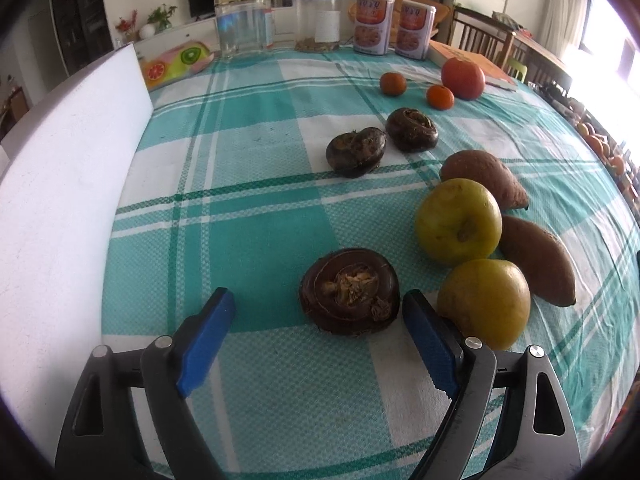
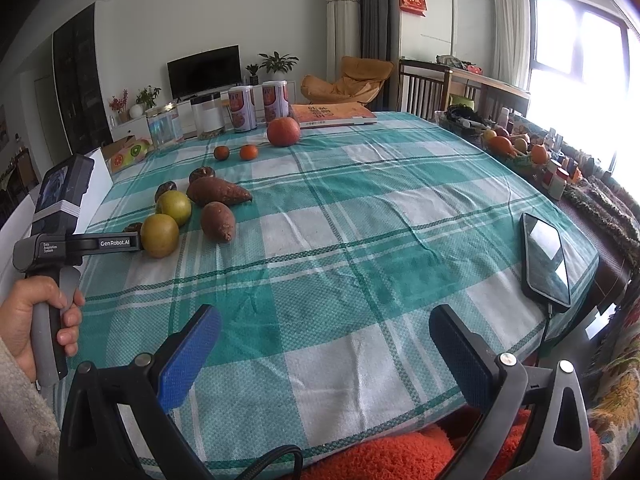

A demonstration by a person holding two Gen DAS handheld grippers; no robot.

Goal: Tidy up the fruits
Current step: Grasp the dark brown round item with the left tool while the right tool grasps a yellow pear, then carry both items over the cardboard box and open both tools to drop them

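My left gripper (image 1: 318,304) is open, low over the checked tablecloth (image 1: 256,128), with a dark brown water chestnut (image 1: 349,290) just ahead between its blue pads, untouched. Two more water chestnuts (image 1: 356,152) (image 1: 412,129) lie farther on. Two green-yellow apples (image 1: 458,220) (image 1: 483,303) and two sweet potatoes (image 1: 484,178) (image 1: 538,260) lie to the right. Two small tangerines (image 1: 393,83) (image 1: 440,97) and a big orange (image 1: 463,78) sit at the back. My right gripper (image 2: 324,318) is open and empty near the table's front edge; the left gripper's body (image 2: 80,244) shows beside an apple (image 2: 159,235).
A white foam board (image 1: 68,184) stands along the left. Jars (image 1: 244,24), two cans (image 1: 374,24) and a book (image 2: 332,115) line the far edge. A phone (image 2: 546,256) on a cable lies at the right edge. A fruit basket (image 2: 508,144) stands beyond.
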